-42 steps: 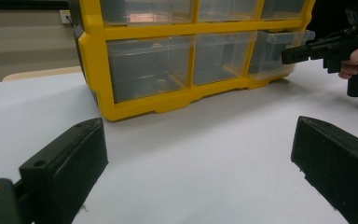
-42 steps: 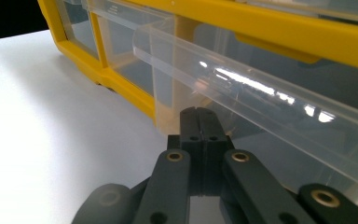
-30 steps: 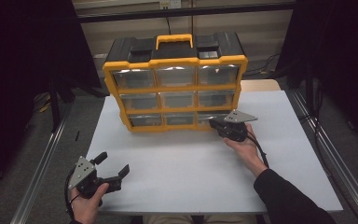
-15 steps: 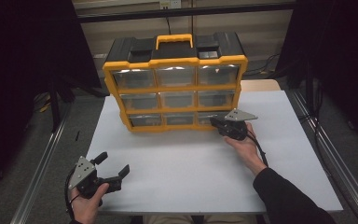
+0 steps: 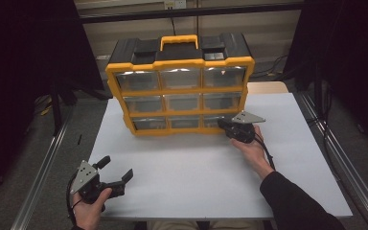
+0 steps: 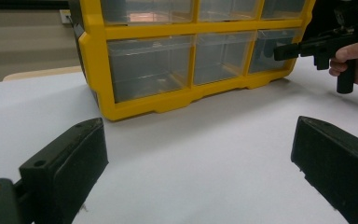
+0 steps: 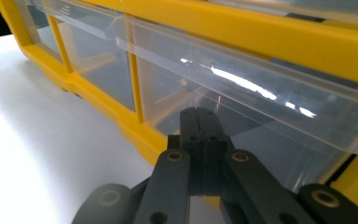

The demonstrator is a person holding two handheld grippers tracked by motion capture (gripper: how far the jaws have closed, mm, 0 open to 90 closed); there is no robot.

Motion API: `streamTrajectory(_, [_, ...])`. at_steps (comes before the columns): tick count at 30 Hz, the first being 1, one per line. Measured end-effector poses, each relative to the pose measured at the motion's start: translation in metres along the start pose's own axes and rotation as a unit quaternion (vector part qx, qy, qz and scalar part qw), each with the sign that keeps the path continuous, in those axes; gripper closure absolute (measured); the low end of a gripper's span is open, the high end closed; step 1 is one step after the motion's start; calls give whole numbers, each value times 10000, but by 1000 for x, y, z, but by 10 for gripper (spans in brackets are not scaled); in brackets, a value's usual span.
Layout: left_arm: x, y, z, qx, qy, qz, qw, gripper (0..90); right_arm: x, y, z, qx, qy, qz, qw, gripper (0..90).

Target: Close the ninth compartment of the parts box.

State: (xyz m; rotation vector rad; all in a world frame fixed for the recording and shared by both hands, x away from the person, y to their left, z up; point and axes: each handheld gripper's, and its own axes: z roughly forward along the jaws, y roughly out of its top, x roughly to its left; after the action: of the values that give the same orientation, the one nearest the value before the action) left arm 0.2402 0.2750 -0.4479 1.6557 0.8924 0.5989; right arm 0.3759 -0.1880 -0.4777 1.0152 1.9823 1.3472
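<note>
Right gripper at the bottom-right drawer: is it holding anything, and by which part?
Nothing is held. The right gripper has its jaws shut together, tips at the clear front of the bottom-right drawer; whether they touch it cannot be told.

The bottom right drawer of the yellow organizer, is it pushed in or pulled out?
Pushed in. The bottom right drawer sits level with its neighbours in the yellow frame; the shut right gripper is at its front.

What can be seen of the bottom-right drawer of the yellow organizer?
The bottom-right drawer is clear plastic, looks empty, and sits pushed into the yellow organizer, which stands upright on the white table. Its upper front edge has a pull lip. The right gripper, jaws shut, is up against its front; whether they touch cannot be told.
</note>
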Motion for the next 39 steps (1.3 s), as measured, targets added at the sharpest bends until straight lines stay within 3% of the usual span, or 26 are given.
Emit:
streamTrajectory(9, [1,0,3,4,17,-1,10000,34,-3,1,-1,-94,-96,104,9999,900])
streamTrajectory(12, [2,1,2,-3,8,-23,10000,34,-2,1,-1,-74,-155,-24,9998,900])
streamTrajectory(16, [3,1,2,6,25,-5,10000,34,-3,0,0,-99,-151,-15,9998,900])
streamTrajectory(20, [2,1,4,-2,-15,-24,10000,34,-2,-5,2,-9,-187,172,9997,900])
streamTrajectory(29, [4,0,4,10,0,-16,10000,34,-1,-6,2,-101,-1,285,9995,897])
streamTrajectory(34, [3,1,3,-2,-22,5,10000,34,4,-5,-4,-113,92,326,9994,819])
streamTrajectory(35, [2,1,3,-7,-24,12,10000,34,5,-3,-7,-150,80,378,9991,730])
streamTrajectory(37, [2,1,3,-11,-15,7,10000,34,7,-1,-10,-146,98,423,9989,637])
streamTrajectory(39, [3,1,3,-7,-13,-3,10000,34,7,0,-12,-169,94,416,9989,603])
